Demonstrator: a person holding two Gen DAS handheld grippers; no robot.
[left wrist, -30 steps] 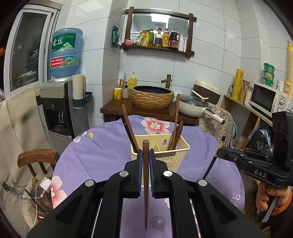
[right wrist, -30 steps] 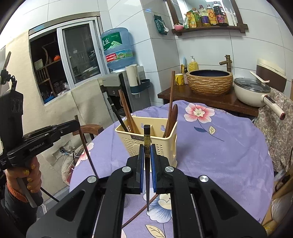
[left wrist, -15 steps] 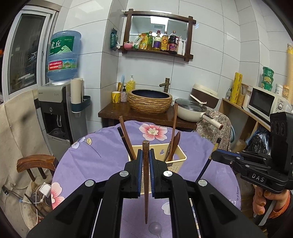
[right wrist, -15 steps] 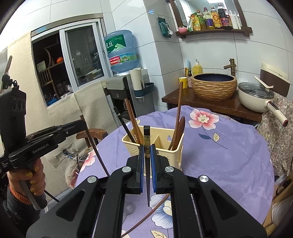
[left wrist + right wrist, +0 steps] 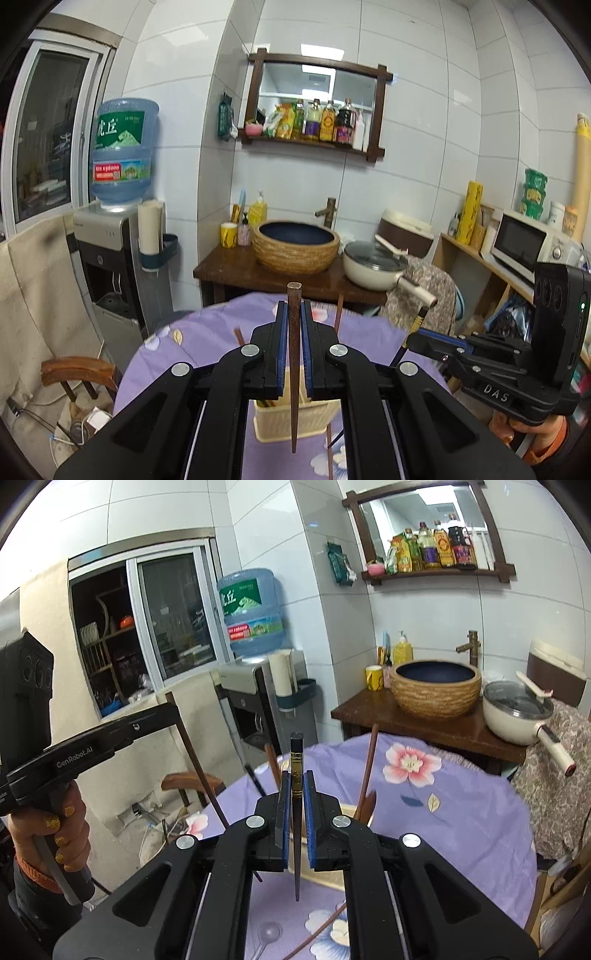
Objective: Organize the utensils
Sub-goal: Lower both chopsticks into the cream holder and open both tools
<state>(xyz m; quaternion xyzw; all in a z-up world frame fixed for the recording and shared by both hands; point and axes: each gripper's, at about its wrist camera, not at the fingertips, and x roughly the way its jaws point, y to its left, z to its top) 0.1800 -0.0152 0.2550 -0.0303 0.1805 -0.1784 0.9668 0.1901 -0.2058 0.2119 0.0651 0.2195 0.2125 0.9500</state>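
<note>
**Two chopsticks held upright above the basket**

The counter [image 5: 461, 812], round and draped in a purple flowered cloth, carries the job: a cream plastic basket [image 5: 295, 421] stands on it as the sorting bin, already holding several wooden utensils that lean against its walls, one long handle [image 5: 369, 768] standing well above the rim. The basket sits directly below and ahead of both tools, which suggests each is lined up for a drop into a compartment; which compartment cannot be told, since the tools hide most of the rim.

The left tool [image 5: 294, 354] is closed tight on a brown wooden chopstick [image 5: 293, 369], gripped near its thick end so the thin tip hangs down in front of the basket. Holding it vertical keeps it from catching on the utensils already inside.

The right tool [image 5: 296, 830] is likewise clamped on a dark chopstick [image 5: 296, 812] with a gold band near the top, also upright, tip pointing down above the cloth just short of the basket. The high grip leaves most of its length free to slide in.

Another brown stick [image 5: 317, 934] lies loose on the cloth near the right tool, apparently still to be sorted. Beside it a clear spoon [image 5: 267, 932] rests flat.
</note>
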